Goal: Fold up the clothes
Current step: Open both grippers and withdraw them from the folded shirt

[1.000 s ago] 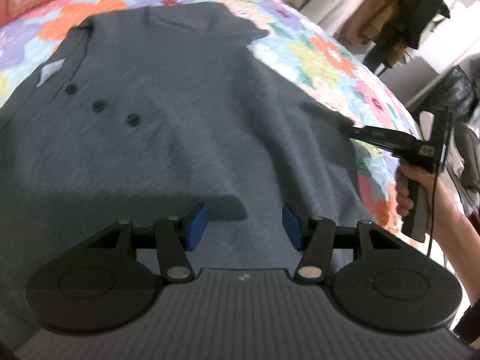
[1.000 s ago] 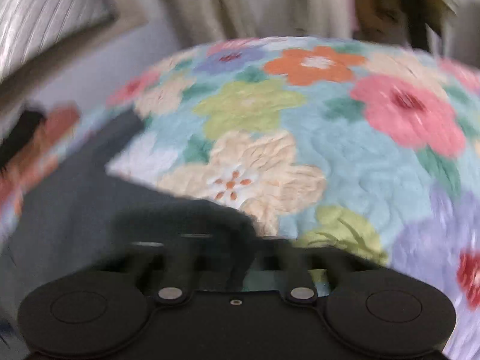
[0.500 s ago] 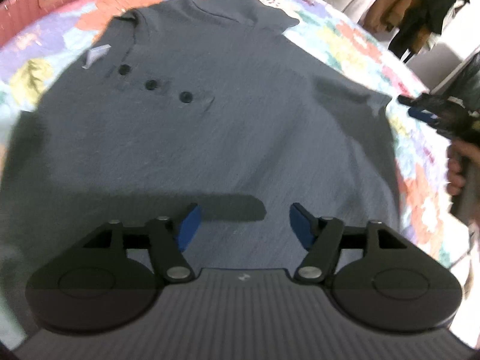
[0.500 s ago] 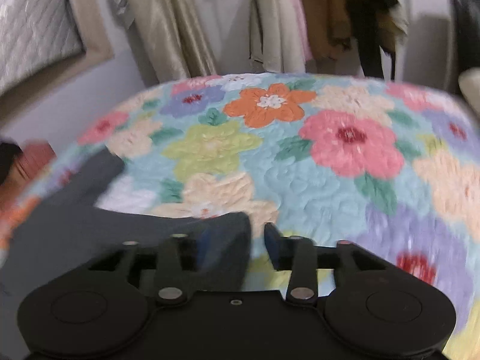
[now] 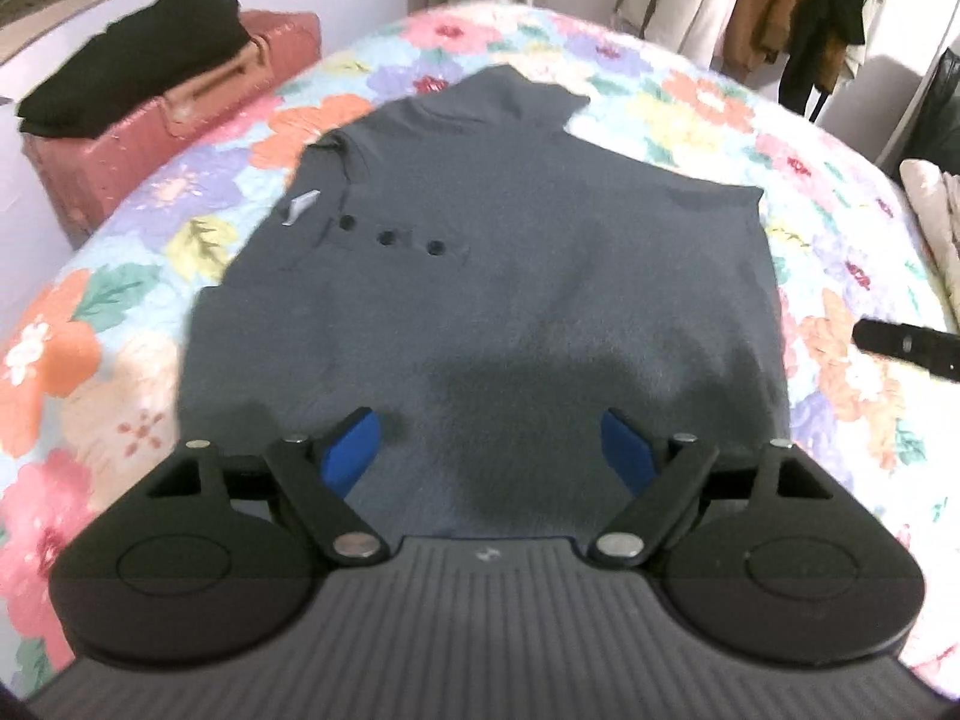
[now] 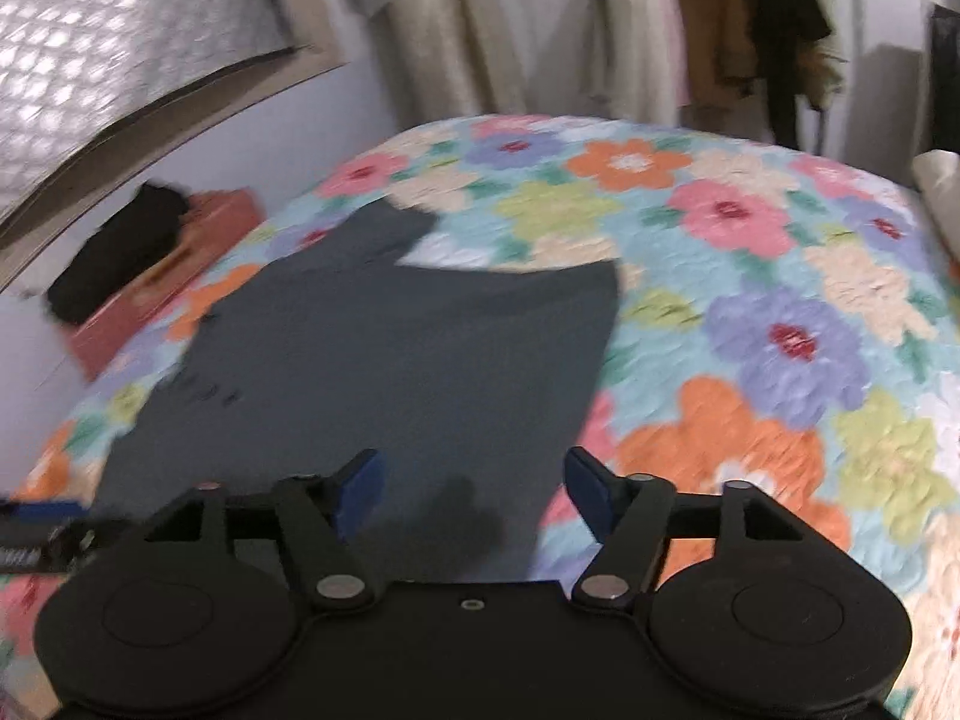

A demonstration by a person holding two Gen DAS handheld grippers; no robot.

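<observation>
A dark grey polo shirt [image 5: 510, 252] lies spread flat, front up, on a floral quilt [image 5: 810, 180], collar at the far left, with three dark buttons [image 5: 389, 237]. My left gripper [image 5: 492, 456] is open and empty above the shirt's near edge. My right gripper [image 6: 471, 489] is open and empty above the shirt's [image 6: 390, 360] near right edge. The right gripper's tip shows at the right edge of the left wrist view [image 5: 906, 345]. The left gripper's tip shows at the left edge of the right wrist view [image 6: 36, 531].
A red suitcase [image 5: 180, 102] with black folded clothes [image 5: 132, 60] on top stands beside the bed at the far left. Curtains and hanging coats [image 5: 780, 12] are behind the bed. A pale bundle [image 5: 936, 210] lies at the bed's right edge.
Both grippers have pulled back and risen away from the shirt. The right gripper has let go of the shirt's edge and opened. The left jaws have opened wider. The shirt now lies flat.
</observation>
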